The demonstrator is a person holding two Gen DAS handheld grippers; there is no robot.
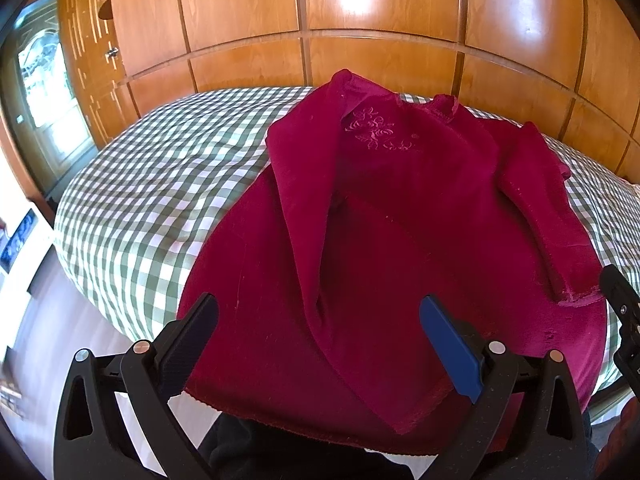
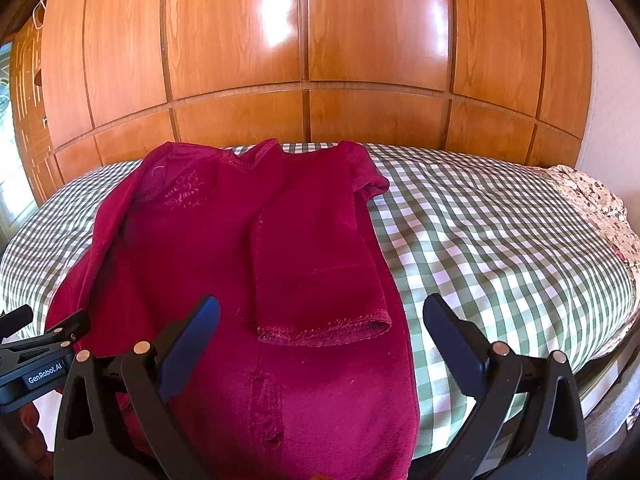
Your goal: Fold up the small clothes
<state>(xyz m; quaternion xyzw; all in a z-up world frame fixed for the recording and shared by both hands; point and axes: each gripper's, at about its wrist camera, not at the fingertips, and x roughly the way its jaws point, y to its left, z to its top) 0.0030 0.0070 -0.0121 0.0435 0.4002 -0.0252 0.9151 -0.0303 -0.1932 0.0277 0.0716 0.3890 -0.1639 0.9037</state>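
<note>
A: Start at the claws. What are they doing?

B: The left gripper [image 1: 320, 344] has its jaws spread wide with nothing between them, poised over the near hem of the red garment [image 1: 400, 240]. The right gripper [image 2: 320, 340] is likewise spread and empty, its inner finger over the garment, its outer finger over the bare checked bedcover [image 2: 500, 240] beside the garment's edge.

A: And the garment itself?

B: It lies spread on the bedcover, hem nearest the claws, neckline at the far end. Both sleeves are folded inward across the body; one sleeve cuff [image 2: 324, 330] rests just beyond the right gripper's gap. Pale embroidery [image 1: 376, 132] sits on the chest, farther along.

A: Beyond the garment?

B: More bedcover, then the wooden panelled wardrobe [image 2: 312, 40] behind it
</note>
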